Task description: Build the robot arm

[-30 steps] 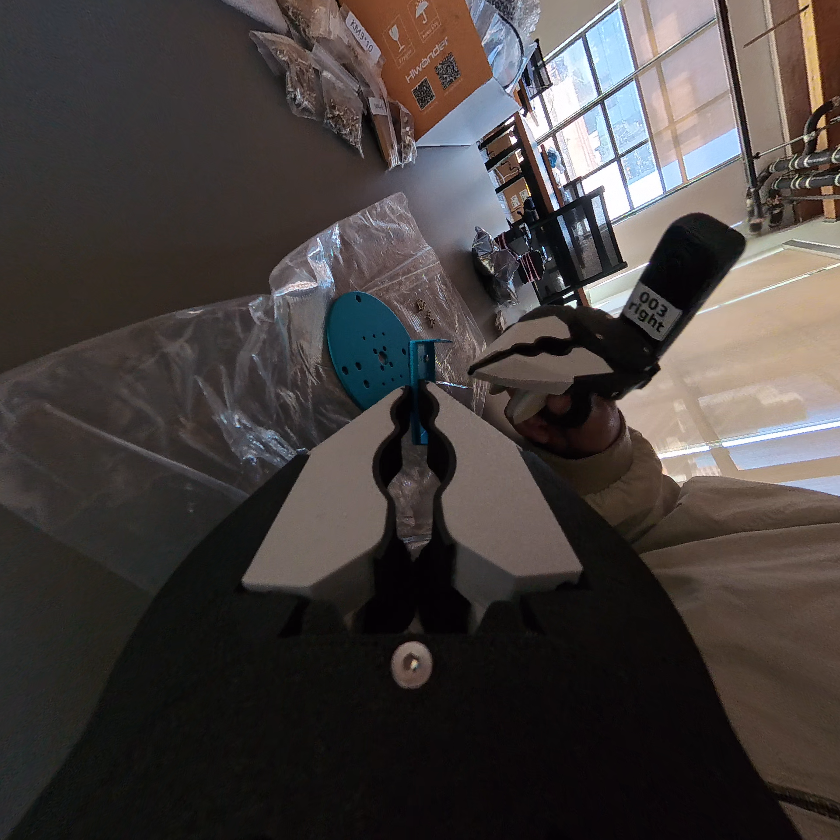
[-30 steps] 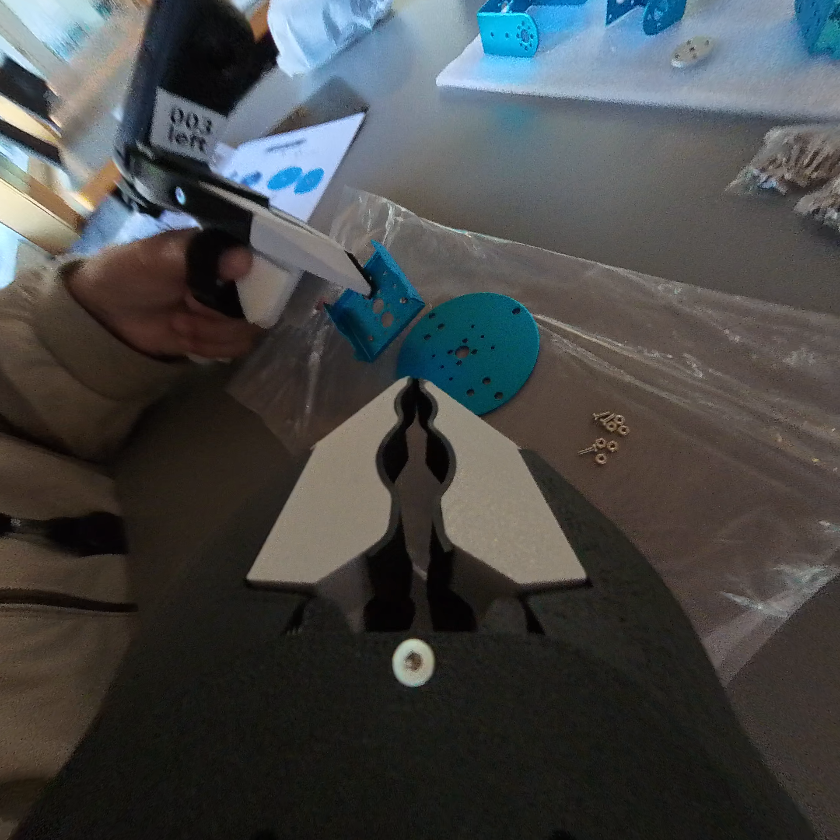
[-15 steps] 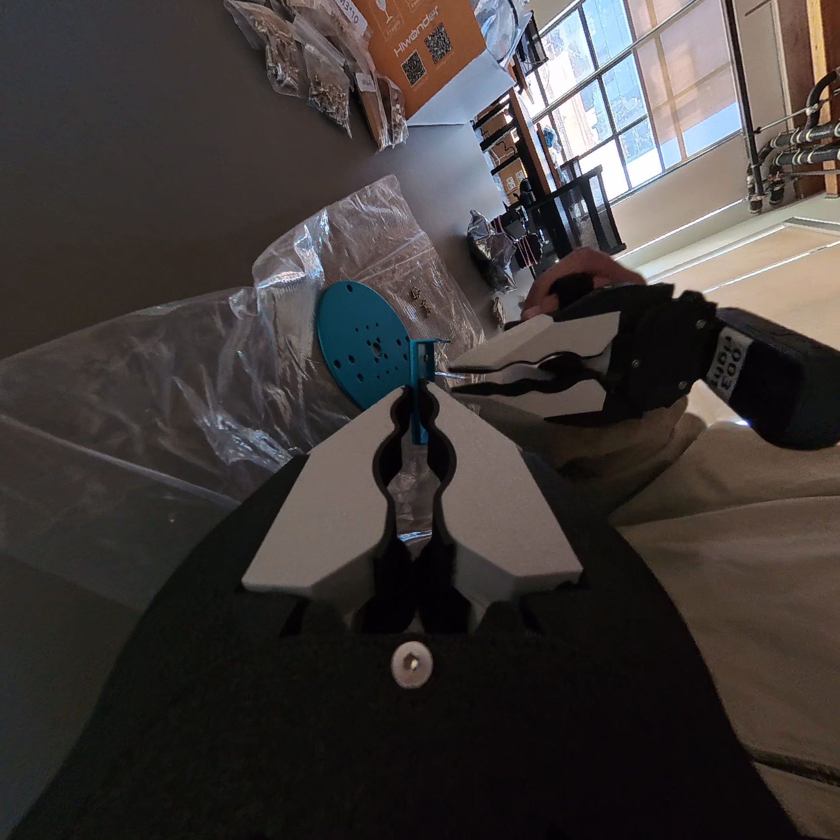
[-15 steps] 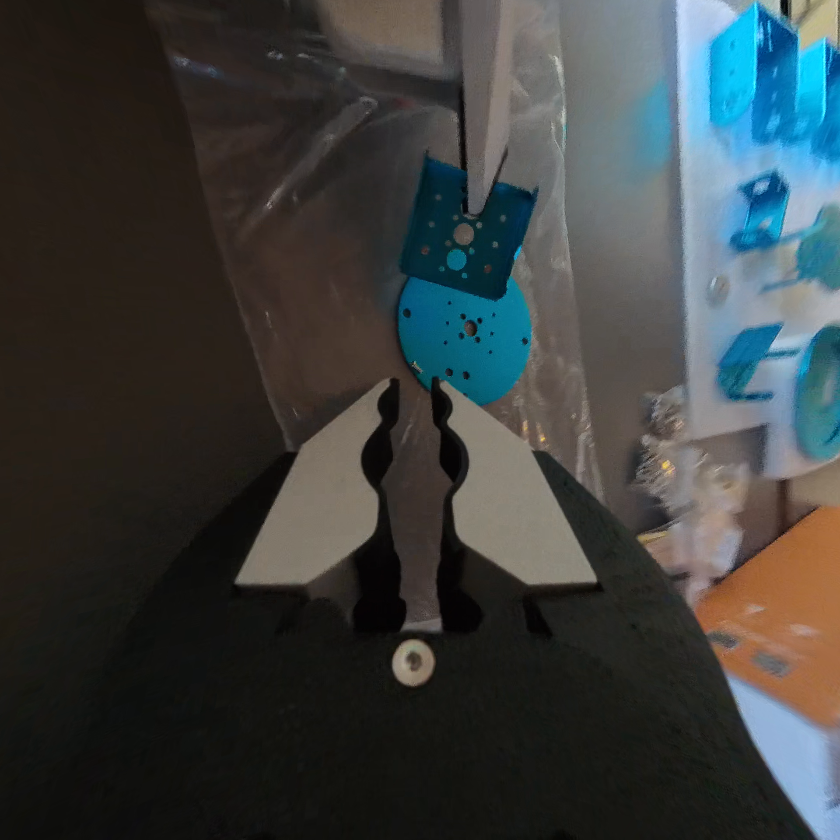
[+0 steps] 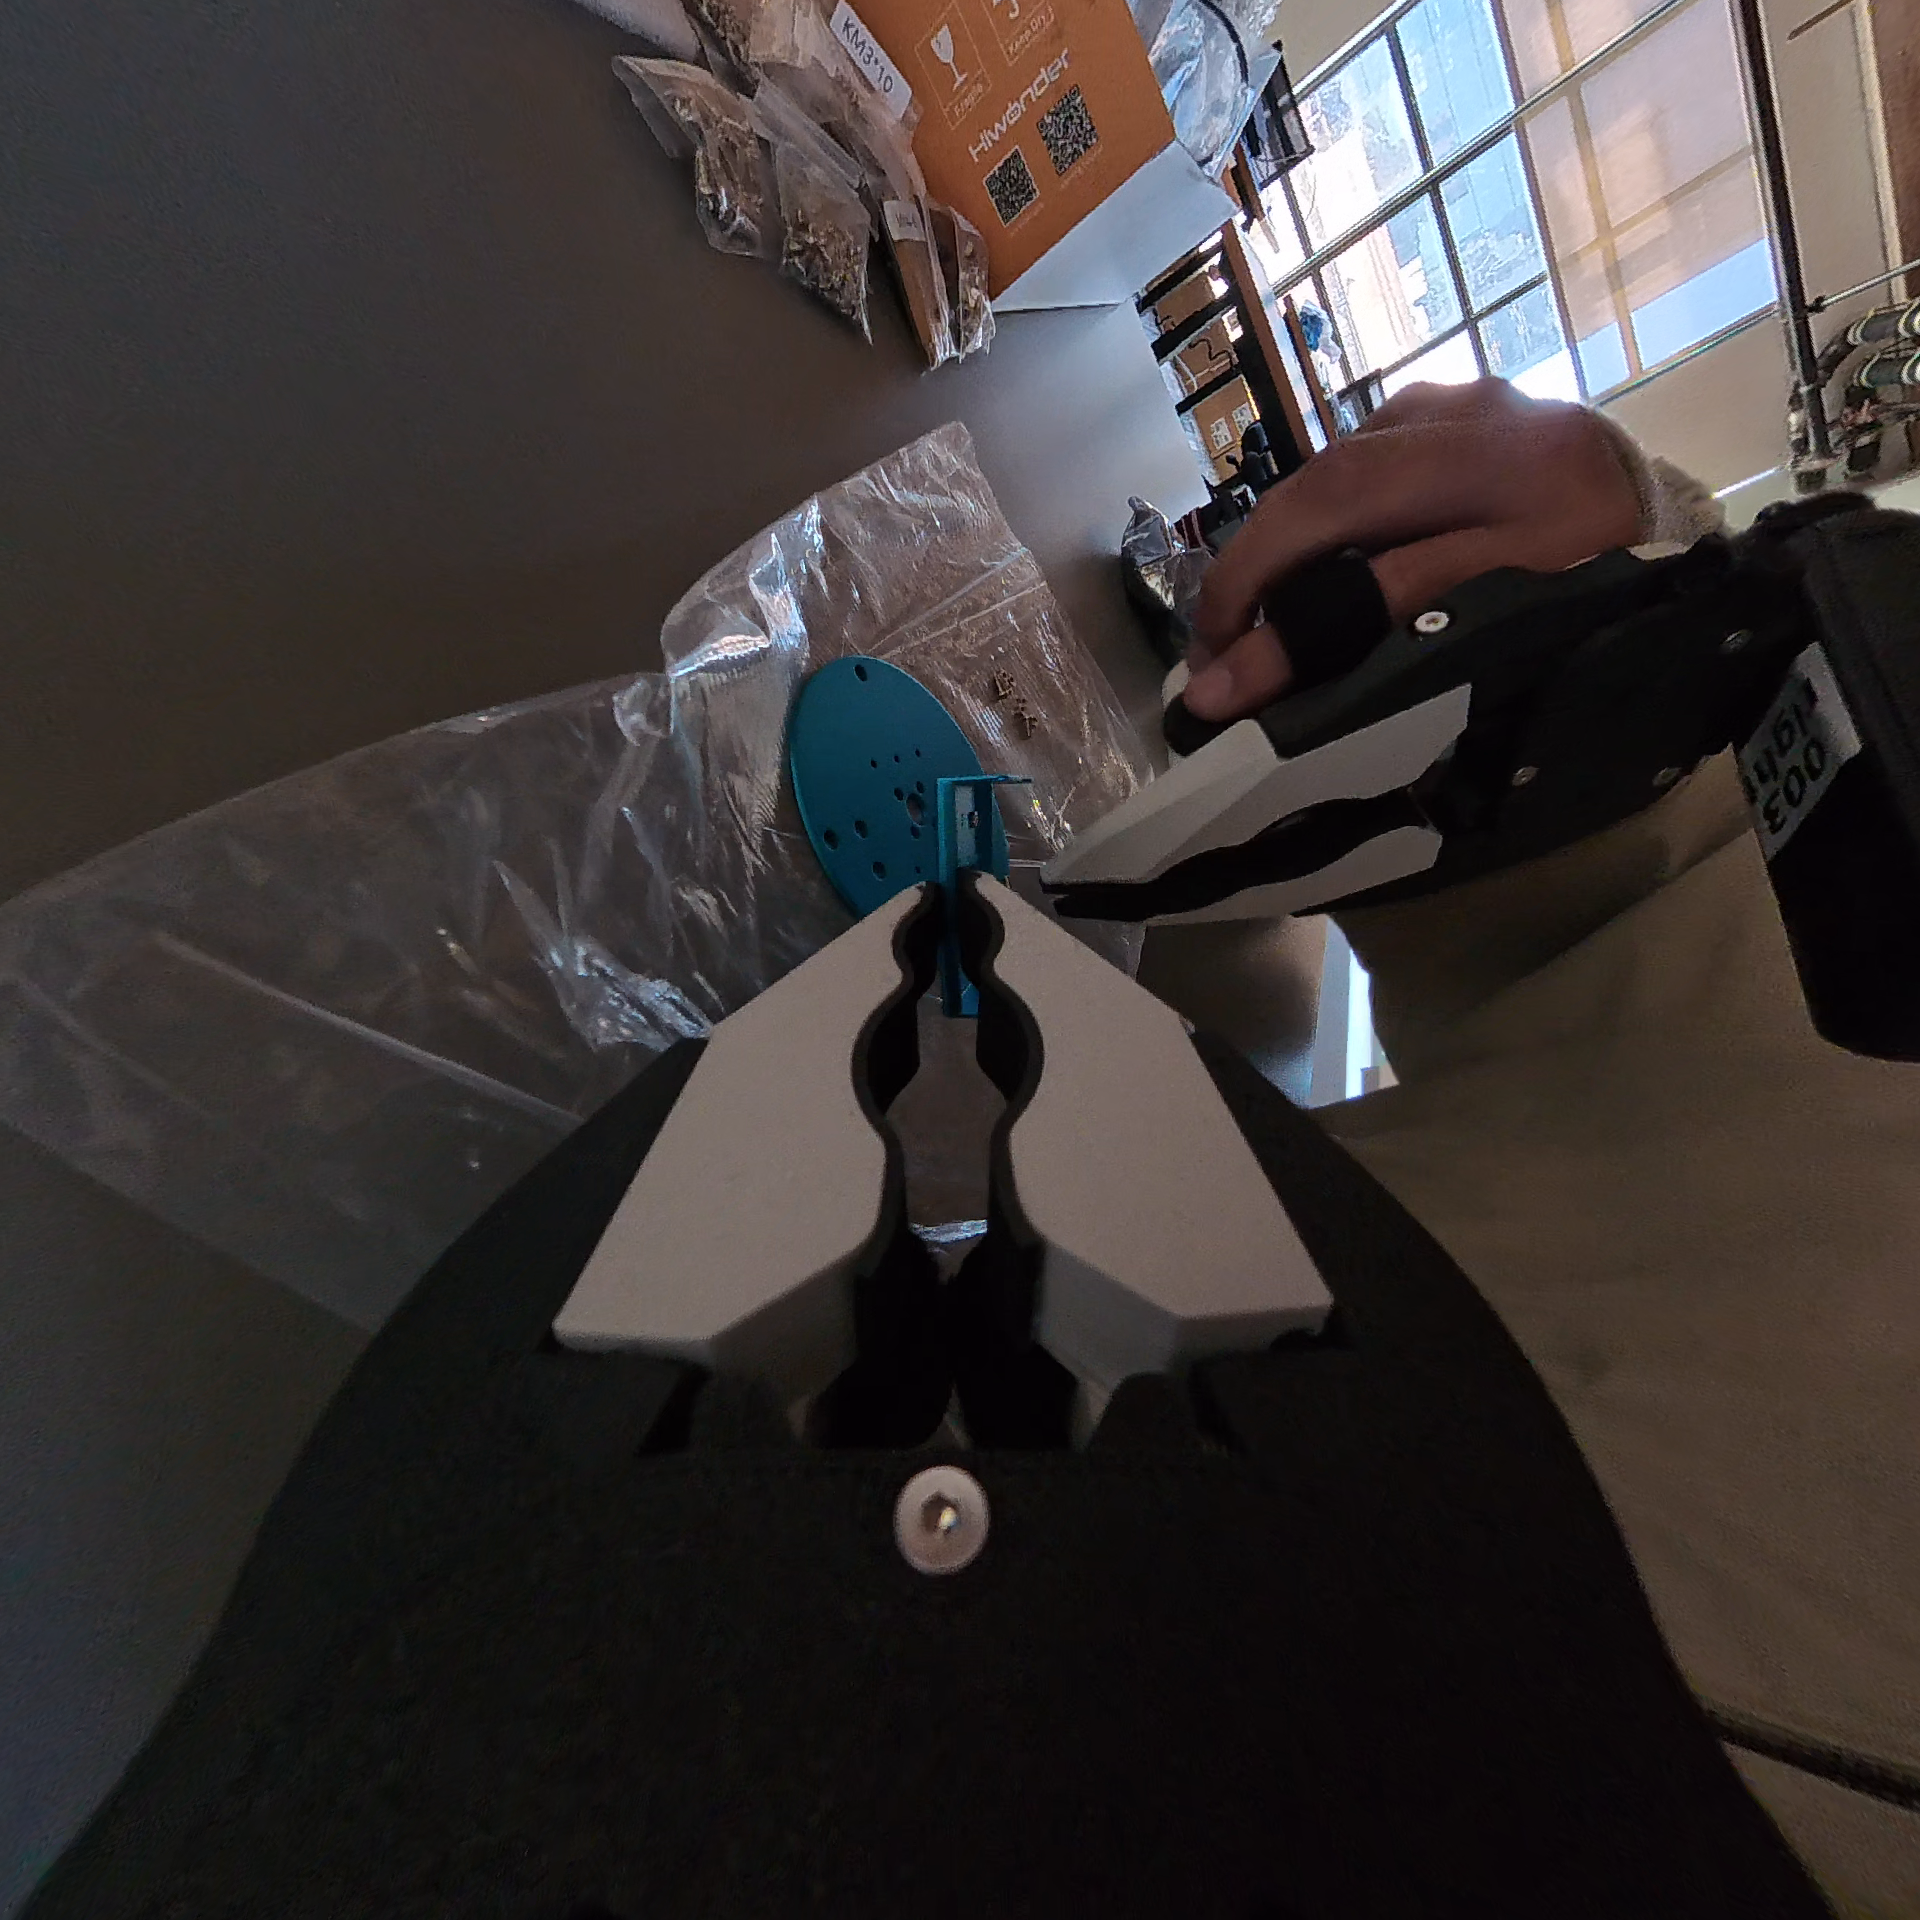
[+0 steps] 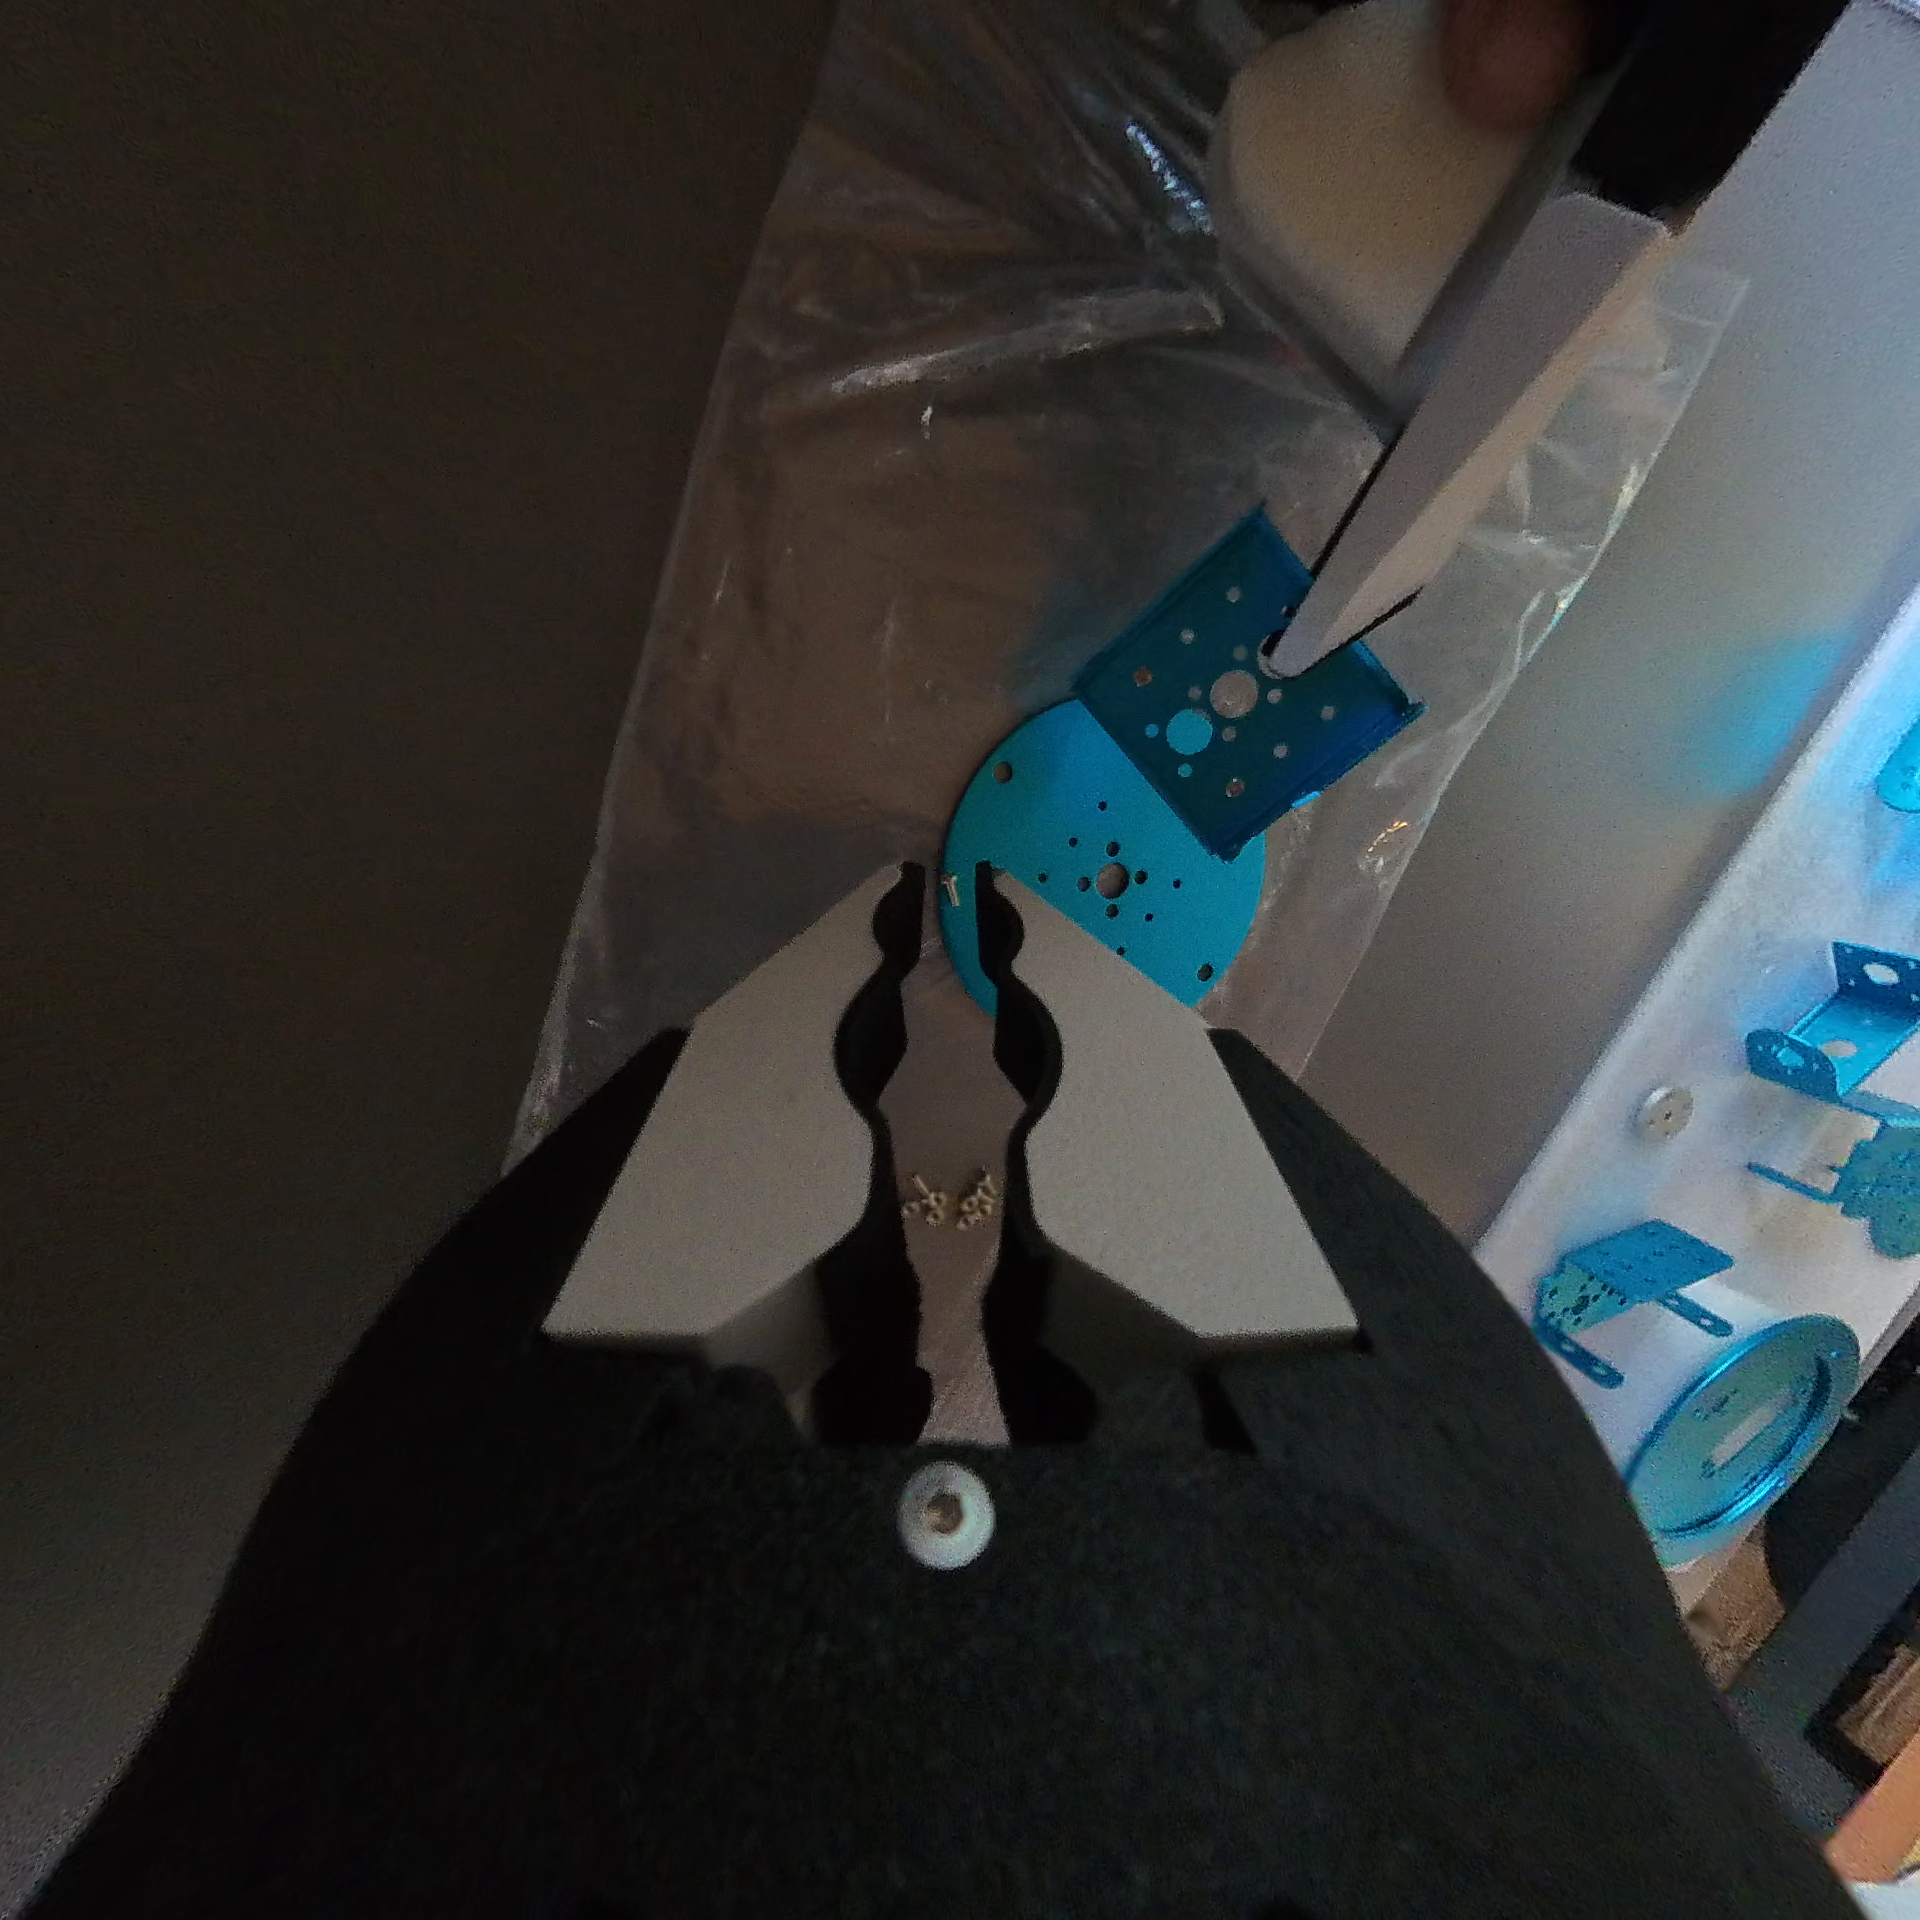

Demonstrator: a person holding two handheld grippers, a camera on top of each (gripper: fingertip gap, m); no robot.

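In the left wrist view, the left gripper [image 5: 954, 883] has its fingers clenched on a small blue bracket [image 5: 961, 862], seen edge-on and pinched at the very tips. Just behind the bracket lies a round blue disc [image 5: 868, 774] drilled with holes, resting on a clear plastic bag [image 5: 436, 904] spread over the dark tabletop [image 5: 364, 364]. Beyond the disc, still on the bag, sits a little cluster of screws [image 5: 1013, 701]. To the right of the bracket, the right gripper [image 5: 1055, 899] comes in sideways, held by a hand [image 5: 1413, 520], its tips just beside the bracket (touching or not, I cannot tell). Far past the disc stand an orange cardboard box [image 5: 1039, 135] and several small bags of hardware [image 5: 821, 197].

In the right wrist view, the right gripper [image 6: 948, 871] has its fingers slightly parted and grasping nothing; the disc [image 6: 1101, 883] shows between and just past the tips. The bracket [image 6: 1236, 707] overlaps the far edge of the disc, its perforated face toward the camera, with the left gripper [image 6: 1294, 649] gripping its far edge. The screws [image 6: 951, 1205] appear nearer than the disc, in the gap between the fingers, on the plastic bag [image 6: 935, 468]. To the right of the disc, a white board [image 6: 1662, 1091] carries more blue parts [image 6: 1829, 1029], including a blue ring [image 6: 1745, 1434].
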